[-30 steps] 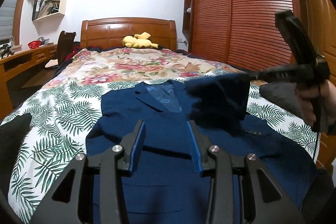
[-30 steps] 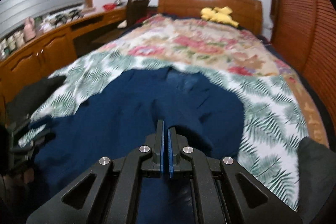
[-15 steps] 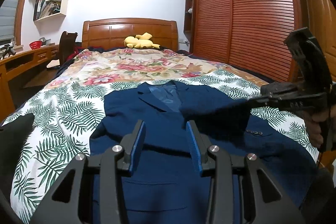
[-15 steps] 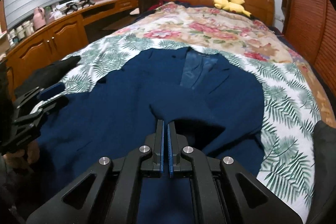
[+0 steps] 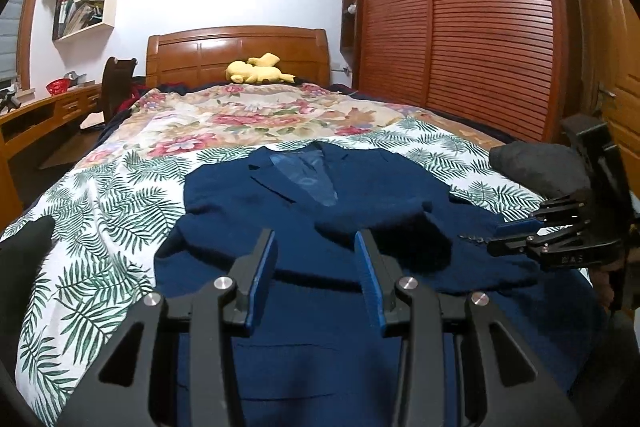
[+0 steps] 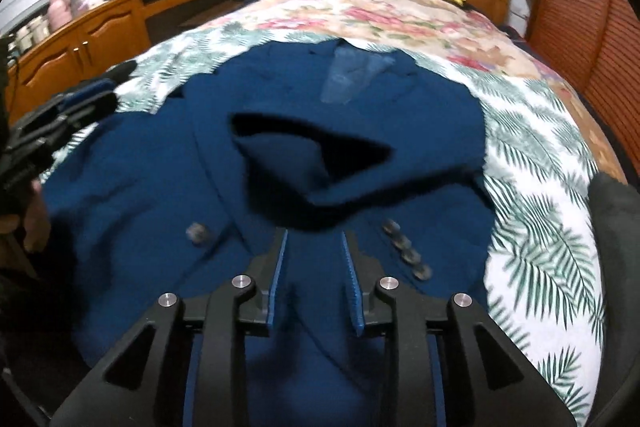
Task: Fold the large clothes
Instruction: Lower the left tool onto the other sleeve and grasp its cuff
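Observation:
A navy blue suit jacket (image 5: 320,267) lies face up on the bed, collar toward the headboard; it also shows in the right wrist view (image 6: 280,155). One sleeve (image 6: 312,167) lies folded across its chest, with cuff buttons (image 6: 404,247) showing. My left gripper (image 5: 316,247) is open and empty above the jacket's lower front. My right gripper (image 6: 314,243) is open and empty just behind the folded sleeve; it also shows at the right edge of the left wrist view (image 5: 516,239).
The bed has a palm-leaf sheet (image 5: 112,211) and a floral quilt (image 5: 248,115), with a yellow plush toy (image 5: 258,69) at the wooden headboard. Dark cloth lies at the bed's right edge (image 5: 536,163) and left edge (image 5: 24,251). A wardrobe (image 5: 460,11) stands right, a desk (image 6: 100,27) left.
My right gripper came down with the sleeve, laid it across the jacket's chest and opened, letting it go. My left gripper stayed open and hardly moved.

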The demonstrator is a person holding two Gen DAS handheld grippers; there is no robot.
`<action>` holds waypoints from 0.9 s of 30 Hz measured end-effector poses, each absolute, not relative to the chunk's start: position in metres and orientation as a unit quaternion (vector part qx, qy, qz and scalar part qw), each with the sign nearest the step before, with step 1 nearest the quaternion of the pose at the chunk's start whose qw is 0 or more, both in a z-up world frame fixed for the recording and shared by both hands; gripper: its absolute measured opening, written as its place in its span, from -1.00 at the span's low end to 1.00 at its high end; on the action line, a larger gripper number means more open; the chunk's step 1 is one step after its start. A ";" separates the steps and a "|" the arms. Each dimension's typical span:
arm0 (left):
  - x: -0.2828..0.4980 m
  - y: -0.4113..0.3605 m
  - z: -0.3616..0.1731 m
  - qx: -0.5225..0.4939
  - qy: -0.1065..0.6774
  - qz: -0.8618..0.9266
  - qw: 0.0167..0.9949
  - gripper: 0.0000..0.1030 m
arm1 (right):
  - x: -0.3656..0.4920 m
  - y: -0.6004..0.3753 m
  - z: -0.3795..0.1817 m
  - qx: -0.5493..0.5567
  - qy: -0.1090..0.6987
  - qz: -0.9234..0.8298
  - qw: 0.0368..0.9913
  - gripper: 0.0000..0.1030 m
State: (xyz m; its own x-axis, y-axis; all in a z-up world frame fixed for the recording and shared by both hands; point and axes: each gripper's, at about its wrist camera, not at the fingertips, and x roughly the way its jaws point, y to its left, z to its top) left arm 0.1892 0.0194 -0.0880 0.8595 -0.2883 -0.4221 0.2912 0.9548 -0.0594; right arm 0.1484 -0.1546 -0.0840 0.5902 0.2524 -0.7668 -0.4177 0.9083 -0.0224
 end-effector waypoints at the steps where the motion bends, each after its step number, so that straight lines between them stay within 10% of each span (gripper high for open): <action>1: 0.189 0.016 -0.088 0.008 0.218 -0.151 0.964 -0.25 | 0.149 -0.162 -0.089 -0.100 0.414 0.182 0.886 -0.48; 27: 0.231 -0.101 -0.063 0.079 0.298 -0.220 0.925 -0.25 | 0.151 -0.223 -0.133 -0.024 0.421 0.198 0.885 -0.39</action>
